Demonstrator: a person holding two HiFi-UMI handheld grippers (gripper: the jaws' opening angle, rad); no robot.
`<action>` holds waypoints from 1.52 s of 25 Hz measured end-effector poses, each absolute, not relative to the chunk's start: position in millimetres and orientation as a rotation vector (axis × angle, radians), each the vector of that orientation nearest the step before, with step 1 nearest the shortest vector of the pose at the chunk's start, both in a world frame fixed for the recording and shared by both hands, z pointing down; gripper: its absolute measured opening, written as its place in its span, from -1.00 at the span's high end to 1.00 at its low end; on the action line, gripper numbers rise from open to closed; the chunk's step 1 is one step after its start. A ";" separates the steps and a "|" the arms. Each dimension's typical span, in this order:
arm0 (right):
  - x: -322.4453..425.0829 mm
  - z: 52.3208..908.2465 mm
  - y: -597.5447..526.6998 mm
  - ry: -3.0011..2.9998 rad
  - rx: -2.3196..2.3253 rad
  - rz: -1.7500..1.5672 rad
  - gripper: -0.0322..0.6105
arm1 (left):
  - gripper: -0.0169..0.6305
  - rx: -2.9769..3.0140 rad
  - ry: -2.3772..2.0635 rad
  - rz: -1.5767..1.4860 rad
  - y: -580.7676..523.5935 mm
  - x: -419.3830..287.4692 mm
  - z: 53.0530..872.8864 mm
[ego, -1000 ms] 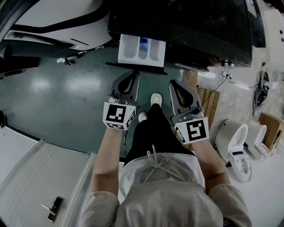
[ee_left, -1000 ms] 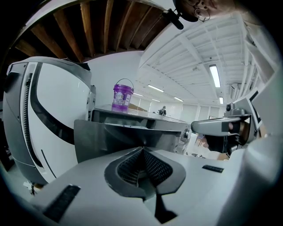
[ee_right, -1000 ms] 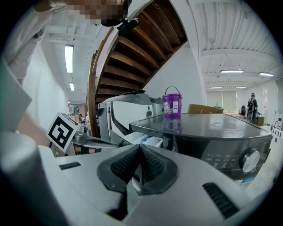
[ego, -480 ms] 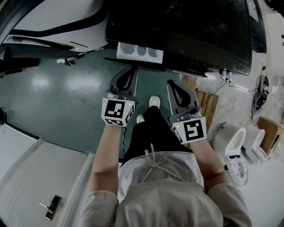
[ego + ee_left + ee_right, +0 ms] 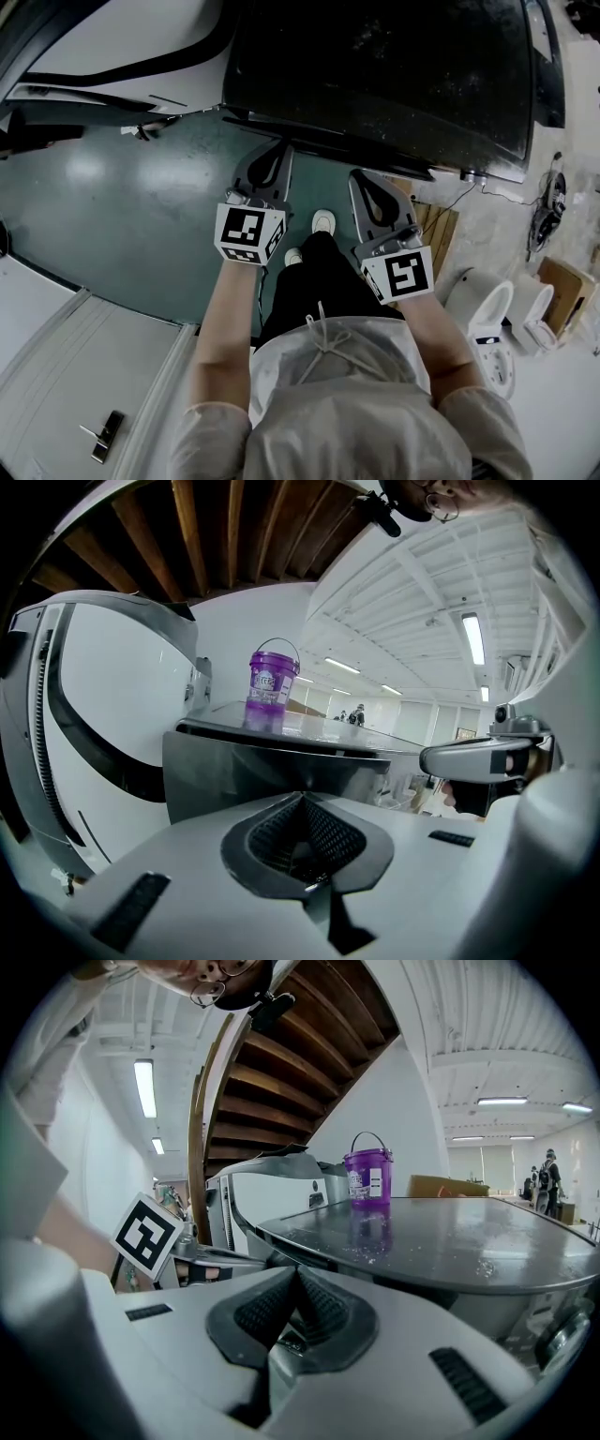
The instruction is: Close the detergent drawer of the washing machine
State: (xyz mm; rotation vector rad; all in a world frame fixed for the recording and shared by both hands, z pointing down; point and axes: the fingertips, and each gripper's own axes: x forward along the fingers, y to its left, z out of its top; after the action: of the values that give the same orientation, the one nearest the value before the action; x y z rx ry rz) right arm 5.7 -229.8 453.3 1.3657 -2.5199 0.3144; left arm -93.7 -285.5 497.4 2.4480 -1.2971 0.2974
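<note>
The washing machine (image 5: 394,66) has a dark top and fills the top of the head view. Its detergent drawer (image 5: 281,133) sits pushed in, level with the front edge, and no white compartments show. My left gripper (image 5: 280,150) is shut and empty, its tip at the machine's front where the drawer went in. In the left gripper view the shut left gripper (image 5: 302,797) points at the dark front panel (image 5: 253,771). My right gripper (image 5: 359,178) hangs a little to the right, short of the front, also shut and empty (image 5: 298,1271).
A purple detergent tub (image 5: 273,688) (image 5: 368,1177) stands on the machine's top. A white appliance (image 5: 112,37) stands to the left. A wooden pallet (image 5: 441,220) and white toilets (image 5: 487,300) lie to the right. The person's feet (image 5: 322,223) stand on the green floor (image 5: 122,206).
The drawer, standing out with its white compartments showing a second ago, has slid into the machine. My left gripper moved forward with it; the right one followed slightly.
</note>
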 end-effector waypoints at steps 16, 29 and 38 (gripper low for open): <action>5.1 448.4 -264.9 -2.556 1.334 0.294 0.88 | 0.89 2.394 -1.297 0.272 -303.5 -91.2 498.9; 17.5 443.0 -267.2 -2.533 1.377 0.255 0.89 | 0.89 2.388 -1.313 0.310 -308.1 -89.7 499.3; 15.1 432.0 -247.6 -2.486 1.466 0.232 0.89 | 0.89 2.436 -1.264 0.298 -303.5 -86.8 487.8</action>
State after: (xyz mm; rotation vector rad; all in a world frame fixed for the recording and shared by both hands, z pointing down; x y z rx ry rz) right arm 15.1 -247.6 432.0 1.4660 -2.4863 0.2318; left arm -86.8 -303.5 487.8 2.4357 -1.2639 0.2979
